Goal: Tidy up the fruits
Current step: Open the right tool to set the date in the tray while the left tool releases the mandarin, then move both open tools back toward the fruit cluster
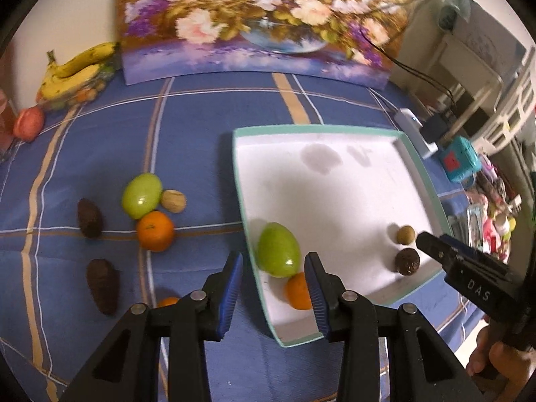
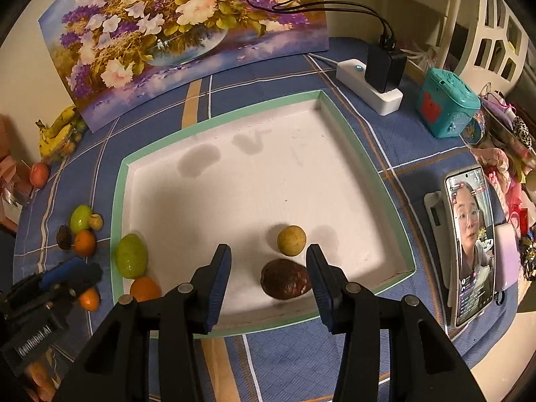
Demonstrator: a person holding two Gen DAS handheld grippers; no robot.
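Note:
A white tray with a teal rim (image 1: 335, 181) (image 2: 254, 181) lies on the blue cloth. In it are a green mango (image 1: 278, 249) (image 2: 131, 260), an orange (image 1: 298, 291) (image 2: 144, 288), a small tan fruit (image 1: 406, 234) (image 2: 291, 240) and a dark brown fruit (image 1: 407, 261) (image 2: 284, 278). My left gripper (image 1: 274, 296) is open above the tray's near left corner, empty. My right gripper (image 2: 268, 288) is open and empty, with the dark brown fruit just ahead between its fingers. Outside the tray lie another green mango (image 1: 140, 195), an orange (image 1: 155, 230), a walnut-like fruit (image 1: 173, 201) and two dark fruits (image 1: 89, 217).
A flower painting (image 1: 264, 20) leans on the wall behind. Bananas (image 1: 73, 70) and a red fruit (image 1: 28, 123) sit far left. A power strip (image 2: 368, 87), a teal box (image 2: 445, 104) and a phone on a stand (image 2: 469, 241) stand to the right.

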